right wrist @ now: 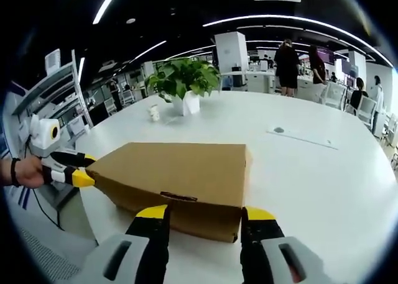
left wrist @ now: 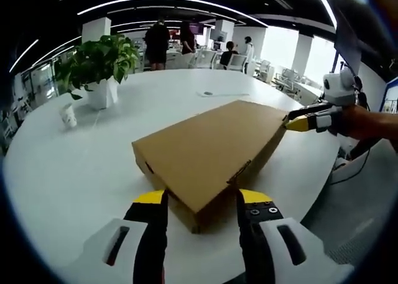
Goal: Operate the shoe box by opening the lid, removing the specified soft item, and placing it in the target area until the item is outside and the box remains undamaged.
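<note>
A closed brown cardboard shoe box (left wrist: 205,150) lies flat on the round white table (left wrist: 74,172). In the left gripper view my left gripper (left wrist: 203,200) is open, and its yellow-tipped jaws flank the box's near corner. My right gripper (left wrist: 303,119) comes in from the right in a person's hand, its jaws at the box's far right corner. In the right gripper view the box (right wrist: 180,169) lies just ahead of my open right gripper (right wrist: 205,214), whose jaws stand either side of the near edge. My left gripper (right wrist: 74,168) straddles the box's left corner. The lid is down and hides the contents.
A leafy plant in a white pot (left wrist: 99,69) (right wrist: 185,82) and a small white cup (left wrist: 68,116) (right wrist: 153,113) stand beyond the box. A flat white sheet (right wrist: 301,137) lies on the table. People (left wrist: 157,45) stand among desks behind. The table edge (left wrist: 323,191) is near.
</note>
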`<control>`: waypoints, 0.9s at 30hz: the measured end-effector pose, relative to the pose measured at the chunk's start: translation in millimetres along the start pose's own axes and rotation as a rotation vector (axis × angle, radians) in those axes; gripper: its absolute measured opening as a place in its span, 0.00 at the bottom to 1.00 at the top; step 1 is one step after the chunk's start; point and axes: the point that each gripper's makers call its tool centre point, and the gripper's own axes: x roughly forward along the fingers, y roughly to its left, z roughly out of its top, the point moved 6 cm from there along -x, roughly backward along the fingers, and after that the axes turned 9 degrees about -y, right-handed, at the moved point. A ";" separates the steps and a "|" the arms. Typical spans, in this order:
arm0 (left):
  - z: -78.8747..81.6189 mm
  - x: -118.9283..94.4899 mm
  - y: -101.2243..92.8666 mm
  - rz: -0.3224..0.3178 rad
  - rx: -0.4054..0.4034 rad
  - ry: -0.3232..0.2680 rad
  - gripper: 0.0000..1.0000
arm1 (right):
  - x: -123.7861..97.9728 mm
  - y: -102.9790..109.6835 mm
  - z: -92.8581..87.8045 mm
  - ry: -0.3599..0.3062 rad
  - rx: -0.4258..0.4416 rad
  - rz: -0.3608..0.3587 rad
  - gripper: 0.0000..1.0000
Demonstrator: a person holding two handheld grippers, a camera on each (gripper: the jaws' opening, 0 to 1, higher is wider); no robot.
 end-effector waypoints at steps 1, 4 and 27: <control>1.5 -1.7 -1.1 -0.003 0.005 -0.001 0.44 | -0.6 0.5 2.1 -0.008 0.001 -0.002 0.42; 1.4 -1.7 -0.4 -0.005 0.018 -0.003 0.44 | -0.4 0.9 6.1 -0.018 0.003 -0.004 0.42; 33.4 -15.4 -3.1 -0.015 0.120 -0.064 0.46 | 0.3 0.0 59.1 -0.136 0.011 -0.023 0.42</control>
